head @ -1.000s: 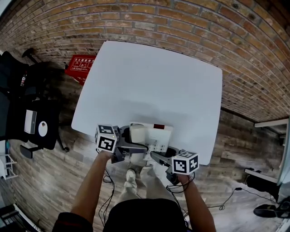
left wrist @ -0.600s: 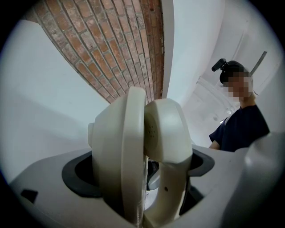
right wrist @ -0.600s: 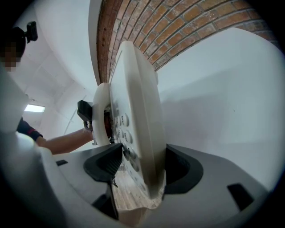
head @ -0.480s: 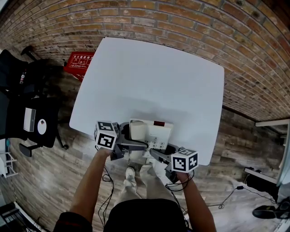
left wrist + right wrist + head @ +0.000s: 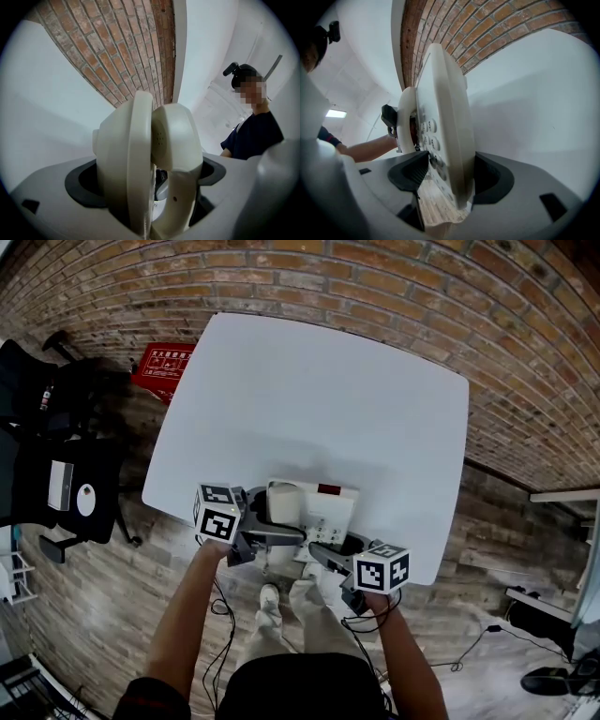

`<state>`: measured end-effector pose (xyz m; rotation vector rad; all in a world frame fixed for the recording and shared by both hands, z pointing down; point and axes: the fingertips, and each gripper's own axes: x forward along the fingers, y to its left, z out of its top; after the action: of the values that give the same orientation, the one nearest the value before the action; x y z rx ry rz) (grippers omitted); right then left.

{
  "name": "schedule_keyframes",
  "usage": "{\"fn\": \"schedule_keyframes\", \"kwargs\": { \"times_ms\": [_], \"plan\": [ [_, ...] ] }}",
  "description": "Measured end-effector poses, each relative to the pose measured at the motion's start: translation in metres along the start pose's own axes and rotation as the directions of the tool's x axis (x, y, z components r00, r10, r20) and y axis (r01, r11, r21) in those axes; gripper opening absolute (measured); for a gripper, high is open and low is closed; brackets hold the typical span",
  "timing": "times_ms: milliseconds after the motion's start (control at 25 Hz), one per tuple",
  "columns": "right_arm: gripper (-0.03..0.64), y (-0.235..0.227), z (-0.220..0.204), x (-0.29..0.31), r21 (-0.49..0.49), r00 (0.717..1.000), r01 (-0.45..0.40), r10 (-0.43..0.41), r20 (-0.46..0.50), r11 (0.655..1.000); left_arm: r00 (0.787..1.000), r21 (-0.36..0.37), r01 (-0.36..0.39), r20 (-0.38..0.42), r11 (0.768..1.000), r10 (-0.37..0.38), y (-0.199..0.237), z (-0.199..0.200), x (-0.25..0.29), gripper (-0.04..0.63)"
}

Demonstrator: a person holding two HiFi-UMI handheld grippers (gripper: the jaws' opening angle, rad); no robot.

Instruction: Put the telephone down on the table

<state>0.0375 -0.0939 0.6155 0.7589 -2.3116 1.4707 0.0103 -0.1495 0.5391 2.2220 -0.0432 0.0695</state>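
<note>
Cream telephone (image 5: 312, 512) at 6 o'clock edge of white table (image 5: 319, 399), gripped from both sides: left gripper (image 5: 274, 539) clamped on handset (image 5: 284, 507) at 9 o'clock, right gripper (image 5: 326, 563) clamped on keypad (image 5: 328, 529) corner at 5 o'clock.

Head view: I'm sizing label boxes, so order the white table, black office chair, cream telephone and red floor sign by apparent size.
1. White rectangular table
2. Black office chair
3. Cream plastic telephone
4. Red flat sign, partly cut off by the table edge, so telephone versus sign is unsure.
</note>
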Motion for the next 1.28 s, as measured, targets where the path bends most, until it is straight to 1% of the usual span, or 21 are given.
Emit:
{"fn": "schedule_keyframes", "kwargs": {
  "times_ms": [280, 680, 1000, 1280],
  "plan": [
    [0.272, -0.004, -0.002, 0.003, 0.006, 1.0, 0.013, -0.013, 0.0, 1.0, 1.0, -0.008, -0.001, -0.013, 1.0, 0.0, 0.005, -0.003, 0.001, 0.531],
    [0.275, -0.007, 0.003, 0.007, -0.006, 0.999, 0.053, -0.053, -0.006, 0.999, 1.0, -0.008, 0.002, -0.017, 1.0, -0.002, 0.014, -0.001, 0.001, 0.545],
    [0.276, -0.009, 0.004, 0.007, -0.023, 0.997, 0.078, -0.077, 0.009, 0.997, 1.0, -0.027, 0.017, 0.014, 1.0, -0.017, 0.017, 0.0, 0.0, 0.548],
    [0.278, -0.01, 0.005, 0.007, -0.019, 0.997, 0.073, -0.073, 0.013, 0.997, 0.999, -0.014, 0.021, 0.025, 1.0, -0.021, 0.018, 0.002, -0.001, 0.548]
  ]
}}
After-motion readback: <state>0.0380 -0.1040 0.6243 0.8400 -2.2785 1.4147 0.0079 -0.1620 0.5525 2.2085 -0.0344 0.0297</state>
